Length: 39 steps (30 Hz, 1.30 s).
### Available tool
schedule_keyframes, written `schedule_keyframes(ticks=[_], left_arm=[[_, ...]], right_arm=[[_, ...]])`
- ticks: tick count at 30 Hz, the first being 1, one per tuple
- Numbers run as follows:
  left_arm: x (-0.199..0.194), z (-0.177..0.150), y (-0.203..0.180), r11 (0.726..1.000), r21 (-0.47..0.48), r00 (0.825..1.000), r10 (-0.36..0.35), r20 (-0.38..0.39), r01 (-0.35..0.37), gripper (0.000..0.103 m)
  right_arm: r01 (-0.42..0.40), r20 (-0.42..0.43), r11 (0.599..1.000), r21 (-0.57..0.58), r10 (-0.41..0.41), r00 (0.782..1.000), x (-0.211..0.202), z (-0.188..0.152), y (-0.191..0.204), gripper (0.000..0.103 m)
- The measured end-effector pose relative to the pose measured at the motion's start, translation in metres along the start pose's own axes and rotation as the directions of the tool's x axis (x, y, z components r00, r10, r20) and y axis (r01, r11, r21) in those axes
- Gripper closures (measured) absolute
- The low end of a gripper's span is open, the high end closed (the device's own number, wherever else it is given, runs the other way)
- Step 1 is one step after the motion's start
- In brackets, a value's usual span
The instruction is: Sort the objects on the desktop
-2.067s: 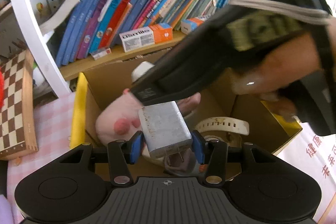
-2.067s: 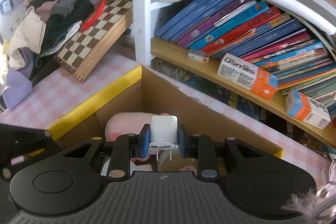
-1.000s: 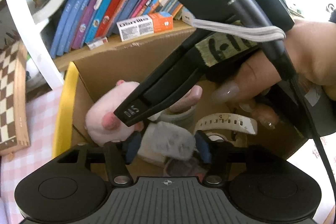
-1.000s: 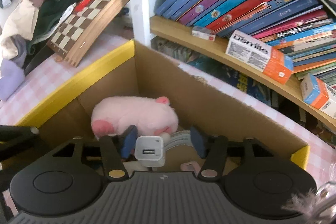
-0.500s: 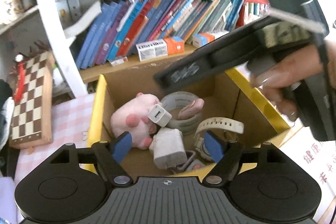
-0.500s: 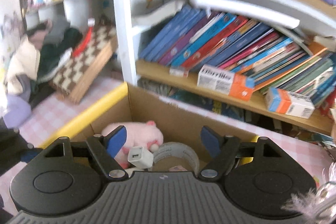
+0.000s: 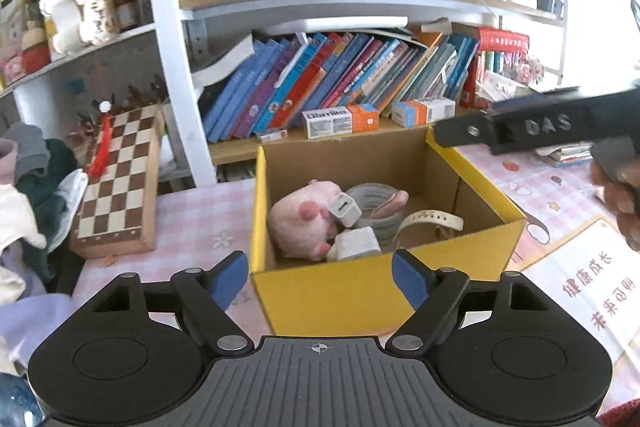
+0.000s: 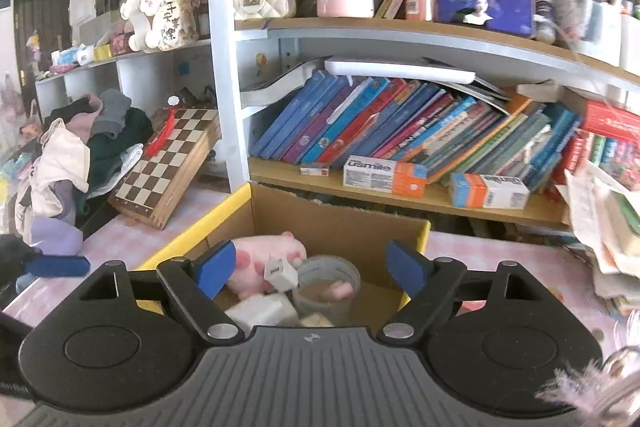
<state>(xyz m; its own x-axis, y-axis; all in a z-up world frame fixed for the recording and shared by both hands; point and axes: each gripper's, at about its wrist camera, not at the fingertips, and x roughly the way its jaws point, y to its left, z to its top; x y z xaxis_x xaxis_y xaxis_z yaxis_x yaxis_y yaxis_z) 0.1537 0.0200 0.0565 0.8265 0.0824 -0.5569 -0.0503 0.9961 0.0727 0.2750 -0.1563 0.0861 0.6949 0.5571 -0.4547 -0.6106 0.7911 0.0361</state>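
Note:
A yellow cardboard box [image 7: 384, 291] stands on the pink checked table. Inside lie a pink plush pig [image 7: 300, 227], two white chargers [image 7: 346, 209] [image 7: 356, 244], a tape roll [image 7: 376, 197] and a white strap [image 7: 434, 218]. My left gripper [image 7: 322, 275] is open and empty, above the box's near wall. My right gripper [image 8: 306, 269] is open and empty over the box [image 8: 332, 223]; the pig [image 8: 266, 255], one charger [image 8: 281, 273] and the tape roll [image 8: 330, 279] show below it. The right gripper's body also shows at the left wrist view's right edge [image 7: 540, 129].
A bookshelf with leaning books [image 7: 340, 79] and small cartons [image 7: 340, 120] stands behind the box. A folded chessboard [image 7: 120, 183] leans at the left beside a pile of clothes [image 8: 76, 147]. A printed mat [image 7: 592, 283] lies at the right.
Both grippers opened and dropped their white chargers into the box. Both then pulled back and up, away from the box.

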Motion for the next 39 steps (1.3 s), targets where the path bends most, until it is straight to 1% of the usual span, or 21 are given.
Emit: schedule_keyframes(ticks=[5,8,11,12,14,21,27,33,35,37,39], left_arm=[[-0.022,-0.016,0.001,1.000,0.006,1.000,-0.015,0.016,0.015,0.019],[-0.032,-0.027,-0.001,1.000,0.015,1.000,-0.025,0.016,0.025,0.019],[-0.046,-0.039,-0.001,1.000,0.011,0.999,-0.028,0.019,0.028,0.019],[-0.050,-0.043,0.000,1.000,0.008,0.999,-0.027,0.020,0.027,0.019],[-0.059,-0.052,0.000,1.000,0.005,1.000,-0.024,0.019,0.024,0.014],[-0.083,-0.084,-0.002,1.000,0.018,1.000,-0.021,-0.010,0.022,0.013],[-0.098,-0.106,-0.008,0.999,0.028,1.000,-0.014,-0.028,0.014,0.013],[-0.108,-0.122,-0.008,1.000,0.016,0.998,-0.010,-0.060,0.011,0.012],[-0.111,-0.126,-0.006,1.000,0.009,0.998,-0.004,-0.064,0.005,0.011],[-0.113,-0.129,-0.006,1.000,0.006,0.998,0.002,-0.066,-0.002,0.006],[-0.115,-0.132,-0.006,1.000,0.008,0.998,0.006,-0.069,-0.006,0.006]], right_arm=[[0.062,0.007,0.998,0.009,-0.062,0.998,-0.030,-0.026,0.016,0.020],[0.111,0.004,0.994,0.002,-0.111,0.994,-0.048,-0.044,0.029,0.019],[0.142,0.003,0.990,0.003,-0.142,0.990,-0.066,-0.062,0.043,0.018],[0.151,0.001,0.988,0.004,-0.151,0.988,-0.072,-0.069,0.049,0.018],[0.163,-0.011,0.987,0.003,-0.163,0.987,-0.081,-0.082,0.058,0.017],[0.203,-0.050,0.978,-0.043,-0.205,0.977,-0.109,-0.125,0.090,0.014],[0.206,-0.117,0.979,-0.001,-0.204,0.972,-0.119,-0.146,0.108,0.013],[0.213,-0.154,0.977,0.010,-0.209,0.966,-0.128,-0.160,0.119,0.007],[0.212,-0.163,0.977,0.007,-0.208,0.964,-0.131,-0.164,0.124,0.006],[0.211,-0.169,0.978,0.004,-0.207,0.964,-0.133,-0.166,0.127,0.004],[0.208,-0.171,0.978,0.001,-0.205,0.964,-0.134,-0.168,0.130,0.003]])
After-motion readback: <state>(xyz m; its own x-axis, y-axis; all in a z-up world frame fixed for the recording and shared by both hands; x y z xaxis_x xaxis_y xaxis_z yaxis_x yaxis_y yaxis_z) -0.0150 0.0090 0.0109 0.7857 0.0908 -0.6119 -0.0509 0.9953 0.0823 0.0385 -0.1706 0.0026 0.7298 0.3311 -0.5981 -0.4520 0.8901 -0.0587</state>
